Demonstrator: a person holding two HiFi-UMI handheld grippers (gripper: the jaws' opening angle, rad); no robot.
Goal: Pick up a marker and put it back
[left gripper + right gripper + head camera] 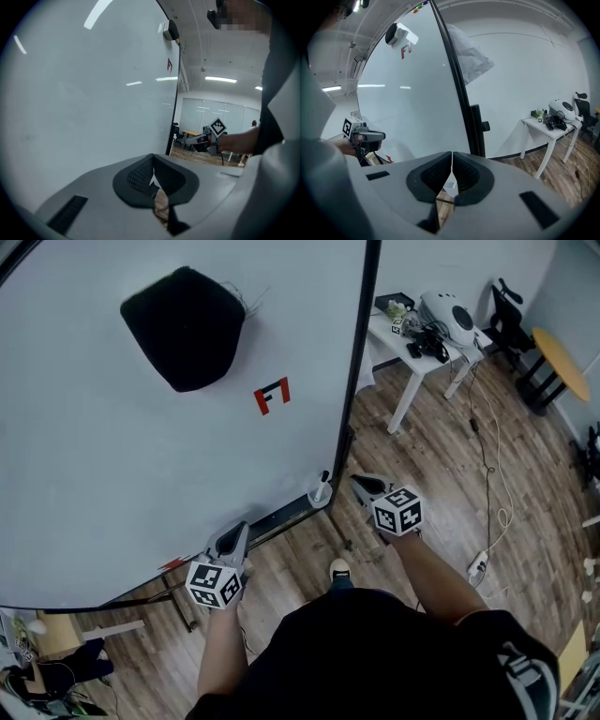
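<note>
While both claws hover low in front of the whiteboard (141, 446), neither has anything in it. The left claw (236, 535) is clenched: in the left gripper view its 2 dark ribbed pads (138, 176) meet at the tips, and only floor shows through the slit beneath them. The right claw (361, 484) is clenched too; the right gripper view shows its pads (466, 176) pressed together on nothing.

The marker (322, 486) stands dark end up in a small white holder (320, 496). That holder sits at the right end of the black ledge (281, 517) running along the whiteboard's near edge. The right claw's tips are just right of the holder and apart from it. The left claw is further left, against the same ledge; whether it touches the ledge cannot be told.

On the board's far left part hangs a black pad (187, 329), and a small red mark (273, 395) sits to its right.

Past the board's right edge, far right, a white desk (386, 331) carries a white helmet-like thing (448, 317). A thin cable (492, 456) trails over the wooden floor (441, 474). Between the 2 forearms, 1 shoe (340, 570) shows near the ledge.
</note>
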